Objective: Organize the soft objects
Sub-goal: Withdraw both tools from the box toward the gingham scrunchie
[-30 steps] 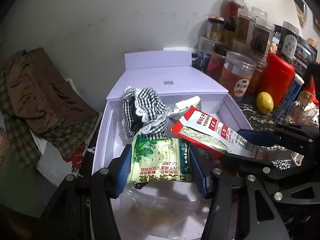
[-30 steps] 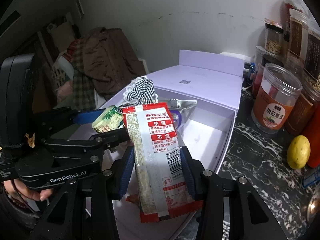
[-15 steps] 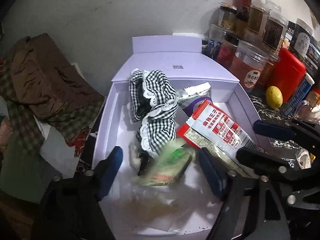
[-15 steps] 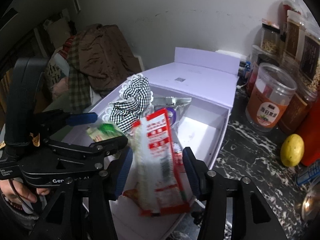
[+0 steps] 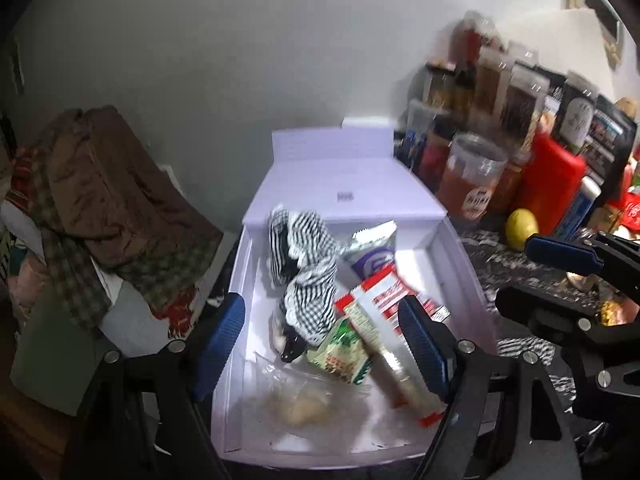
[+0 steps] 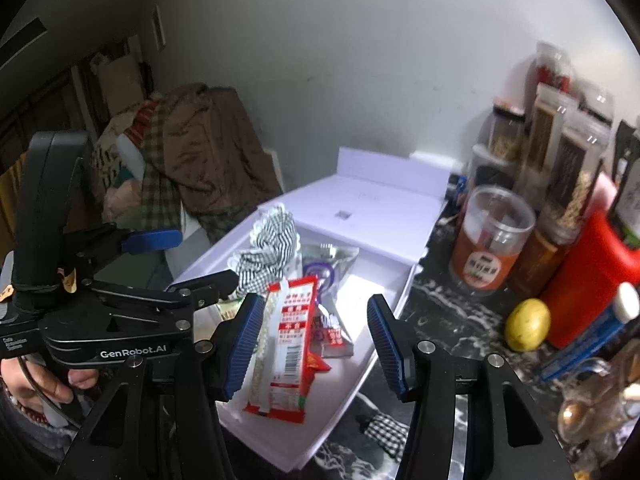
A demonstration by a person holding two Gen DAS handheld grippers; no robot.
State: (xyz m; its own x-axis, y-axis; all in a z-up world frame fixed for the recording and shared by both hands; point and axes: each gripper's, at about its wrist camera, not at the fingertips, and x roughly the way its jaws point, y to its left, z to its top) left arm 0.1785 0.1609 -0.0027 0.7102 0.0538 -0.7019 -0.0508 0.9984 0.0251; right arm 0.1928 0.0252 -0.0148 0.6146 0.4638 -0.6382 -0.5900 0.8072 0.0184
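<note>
— What had changed from a second before?

— I had let go of both packets. My left claw (image 5: pixel 322 344), which had clamped the green snack packet (image 5: pixel 340 354), stood wide apart above it. My right claw (image 6: pixel 312 340) had released the red snack packet (image 6: pixel 286 344); its blue pads were apart and touched nothing.

— Where did they land?

— Inside the white box (image 5: pixel 466 276) on the desk (image 6: pixel 448 312). The green packet lay against the checked cloth (image 5: pixel 308 264), the red one beside it over a silver pouch (image 5: pixel 374 248). A clear bag (image 5: pixel 300 400) sat at the box's near end.

— Anything outside?

— A lemon (image 6: pixel 527 324) and jars (image 6: pixel 494 240) stood beside the box.
</note>
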